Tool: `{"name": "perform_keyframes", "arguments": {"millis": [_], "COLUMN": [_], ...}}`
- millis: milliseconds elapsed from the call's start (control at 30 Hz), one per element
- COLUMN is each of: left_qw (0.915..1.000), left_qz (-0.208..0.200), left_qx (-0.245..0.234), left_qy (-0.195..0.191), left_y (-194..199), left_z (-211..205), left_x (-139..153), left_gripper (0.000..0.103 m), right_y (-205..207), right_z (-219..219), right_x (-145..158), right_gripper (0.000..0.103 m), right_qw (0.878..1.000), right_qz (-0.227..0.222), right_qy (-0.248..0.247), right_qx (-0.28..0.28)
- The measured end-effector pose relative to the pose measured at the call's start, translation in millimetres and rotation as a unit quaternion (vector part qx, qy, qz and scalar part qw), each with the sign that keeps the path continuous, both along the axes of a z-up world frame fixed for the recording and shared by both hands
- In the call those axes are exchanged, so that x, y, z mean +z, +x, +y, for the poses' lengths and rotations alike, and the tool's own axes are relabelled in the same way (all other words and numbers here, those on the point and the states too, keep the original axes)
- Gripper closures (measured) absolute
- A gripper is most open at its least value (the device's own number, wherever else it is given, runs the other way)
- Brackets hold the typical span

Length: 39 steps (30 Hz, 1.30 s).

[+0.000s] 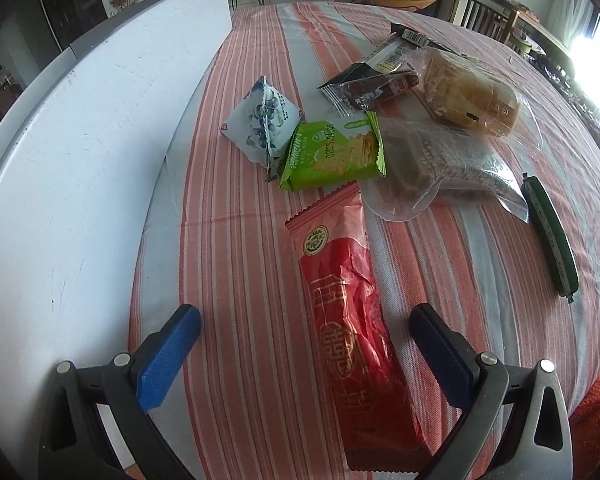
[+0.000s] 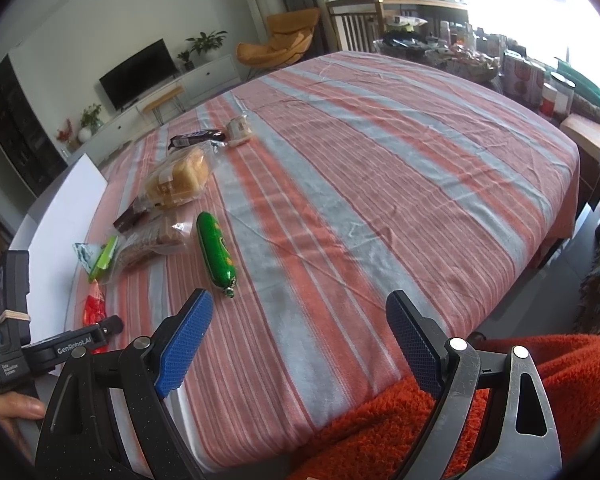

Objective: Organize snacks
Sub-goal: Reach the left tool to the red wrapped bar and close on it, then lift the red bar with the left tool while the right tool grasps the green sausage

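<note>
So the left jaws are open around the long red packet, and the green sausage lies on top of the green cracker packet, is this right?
Not quite. The left gripper is open around the long red packet, but the green sausage lies alone on the striped tablecloth, apart from the green cracker packet. The left wrist view shows this.

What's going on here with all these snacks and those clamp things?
A person is sorting snacks on a striped tablecloth with a handheld gripper in each hand. The left gripper has its jaws open on either side of a long red packet, not gripping it. The right gripper hovers open and empty, near a green sausage. Other packets lie clustered, untouched.
</note>
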State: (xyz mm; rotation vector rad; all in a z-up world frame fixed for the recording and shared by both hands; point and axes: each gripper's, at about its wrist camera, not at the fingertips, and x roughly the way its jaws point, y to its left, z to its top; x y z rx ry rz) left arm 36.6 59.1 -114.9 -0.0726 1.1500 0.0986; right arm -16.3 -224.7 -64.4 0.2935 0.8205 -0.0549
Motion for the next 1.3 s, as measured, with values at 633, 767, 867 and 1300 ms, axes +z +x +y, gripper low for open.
{"name": "perform_keyframes", "arguments": {"millis": [633, 767, 867, 1300], "left_qw": [0.9939, 0.9915, 0.9901, 0.984], "left_qz": [-0.022, -0.042, -0.052, -0.079], "left_qx": [-0.091, -0.097, -0.098, -0.114], "left_qy": [-0.058, -0.076, -0.086, -0.112], "left_y": [-13.0, -20.2, -22.4, -40.4], "left_z": [-13.7, -6.4, -0.3, 11.5], "left_x": [18.9, 30.3, 34.9, 49.8], "left_gripper": [0.085, 0.086, 0.086, 0.089], "right_y": [12.6, 39.0, 65.2, 146.5], "right_z": [-25.1, -35.1, -6.6, 67.6], "right_x": [-11.3, -15.7, -15.6, -35.5], "right_gripper": [0.012, 0.012, 0.012, 0.078], "right_qw": [0.994, 0.99, 0.987, 0.965], "right_qz": [0.024, 0.057, 0.095, 0.175], "right_qy": [0.106, 0.126, 0.073, -0.065], "right_qx": [0.026, 0.042, 0.107, 0.186]}}
